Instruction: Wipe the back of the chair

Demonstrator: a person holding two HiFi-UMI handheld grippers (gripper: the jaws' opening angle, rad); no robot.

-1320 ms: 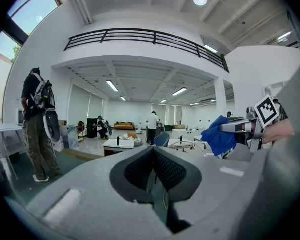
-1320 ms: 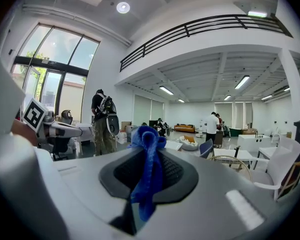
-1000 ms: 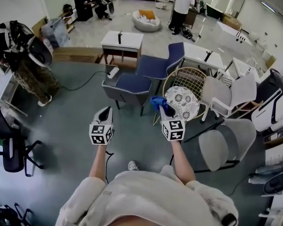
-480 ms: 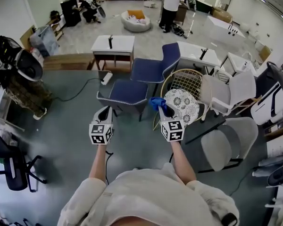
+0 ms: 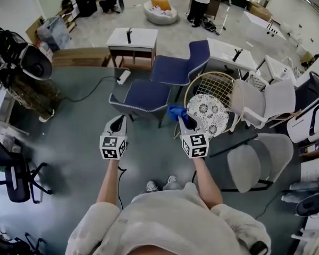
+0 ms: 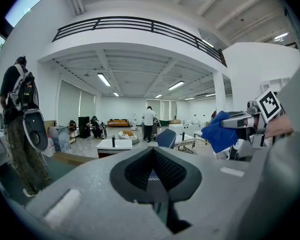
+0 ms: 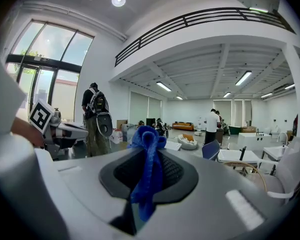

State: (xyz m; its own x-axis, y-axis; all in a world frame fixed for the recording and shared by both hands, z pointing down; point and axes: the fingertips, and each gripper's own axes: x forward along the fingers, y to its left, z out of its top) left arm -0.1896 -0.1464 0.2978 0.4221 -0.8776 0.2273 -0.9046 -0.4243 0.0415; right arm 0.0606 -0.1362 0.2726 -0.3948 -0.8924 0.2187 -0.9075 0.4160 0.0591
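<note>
Room: large open hall with a grey floor (image 5: pixel 69 137); white tables (image 5: pixel 132 37) stand further off and people are busy at the far end.
Chairs: a cluster stands ahead of the person, made up of two blue upholstered chairs (image 5: pixel 143 94), a wire-backed chair (image 5: pixel 215 86) with a round patterned cushion (image 5: pixel 206 112), and pale shell chairs (image 5: pixel 258 163) to the right.
Task's thing: the task does not say which chair. The wire-backed one stands just beyond the cloth, so it is probably the one meant. Its back rises upright behind the cushion and nothing touches it yet.
Right hand-held gripper (image 5: pixel 185 120): jaws clamped on a blue cloth (image 7: pixel 146 169), which bunches above the tips and trails down between them.
Left hand-held gripper (image 6: pixel 154 176): jaws together with nothing between them, held beside the right one and well apart from every chair.
Cloth handling: it looks soft, light and limp. The bunched end should fold around thin wire, but a loose tail could catch on the crossings.
Chair handling: the lattice looks stiff but open and thin, and the frame is likely light enough to slide or rock under a firm push.
Where to hold: the top hoop of the back looks like the sturdiest spot for the free gripper to steady the chair.
</note>
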